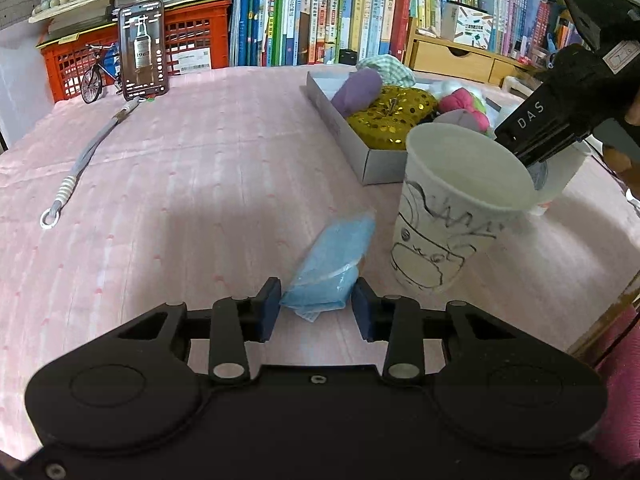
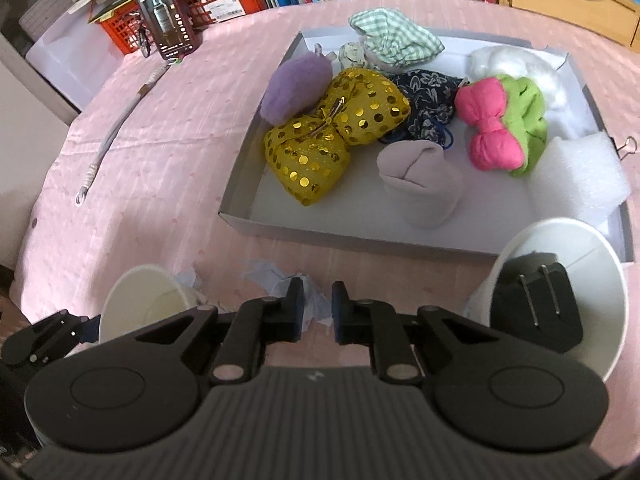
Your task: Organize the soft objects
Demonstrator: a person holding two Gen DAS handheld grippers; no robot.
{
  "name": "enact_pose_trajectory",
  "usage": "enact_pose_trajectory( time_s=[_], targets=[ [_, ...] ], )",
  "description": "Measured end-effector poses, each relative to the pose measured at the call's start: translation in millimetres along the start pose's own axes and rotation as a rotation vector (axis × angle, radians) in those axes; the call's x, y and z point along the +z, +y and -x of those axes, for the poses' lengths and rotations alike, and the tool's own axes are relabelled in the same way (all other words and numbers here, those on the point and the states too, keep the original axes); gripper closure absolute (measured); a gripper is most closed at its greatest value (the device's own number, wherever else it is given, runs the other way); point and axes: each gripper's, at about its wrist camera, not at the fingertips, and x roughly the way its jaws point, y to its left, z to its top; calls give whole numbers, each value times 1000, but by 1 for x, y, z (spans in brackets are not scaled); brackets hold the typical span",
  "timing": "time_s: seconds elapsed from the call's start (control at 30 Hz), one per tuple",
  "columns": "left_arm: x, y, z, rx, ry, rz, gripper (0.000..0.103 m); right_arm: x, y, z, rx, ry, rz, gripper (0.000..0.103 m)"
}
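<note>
A folded light-blue mask (image 1: pixel 332 264) lies on the pink tablecloth, its near end between the open fingers of my left gripper (image 1: pixel 316 310). The jaws stand on each side of it, apart from it. It also shows crumpled in the right wrist view (image 2: pixel 280 284). My right gripper (image 2: pixel 317 312) hovers above the cloth with its jaws open a little and nothing between them. A white box (image 2: pixel 240 184) holds a gold sequin bow (image 2: pixel 332 136), a purple pouch (image 2: pixel 296 88), a pink bow (image 2: pixel 490 128), a green cloth (image 2: pixel 524 120), a mauve roll (image 2: pixel 420 184) and a checked cloth (image 2: pixel 392 40).
A drawn-on paper cup (image 1: pixel 452 216) stands right of the mask. A second cup (image 2: pixel 560 300) holds a black plug. A strap (image 1: pixel 80 164), a bottle box (image 1: pixel 143 50), a toy bicycle (image 1: pixel 96 76) and a red crate (image 1: pixel 192 40) sit at the back left before books.
</note>
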Motion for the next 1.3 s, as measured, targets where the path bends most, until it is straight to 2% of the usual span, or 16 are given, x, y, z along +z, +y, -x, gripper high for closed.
enact_pose_trajectory(
  time_s=[0.4,0.5,0.57,0.63,0.67,0.7,0.77,0.93,1.07,1.23,1.3],
  targets=[
    [-11,-19,6,-13,5,-57,66,-26,-1,8,-22,4,56,85],
    [-12,-19,9,-11,-12,-45,61,-34,-3,9,-25,-5,66,85],
    [-12,-19,12,-1,-28,-35,56,-41,-4,13,-17,-41,78,79],
    [-13,-19,16,15,-52,-33,52,-47,-3,17,-12,-86,98,77],
    [-14,-19,17,24,-65,-35,51,-52,-2,18,-16,-115,117,65],
    [-14,-20,18,30,-74,-38,49,-56,0,19,-21,-140,134,60],
    [-15,-21,18,43,-86,-43,43,-66,3,20,-27,-198,176,57],
    [-15,-21,15,47,-100,-31,42,-86,12,14,-108,-327,288,47],
    [-17,-20,10,31,-99,-9,42,-95,18,12,-176,-438,369,44],
    [-19,-19,5,5,-99,13,44,-94,25,6,-167,-450,403,39],
    [-19,-18,2,1,-94,21,49,-92,26,4,-167,-449,411,38]
  ],
)
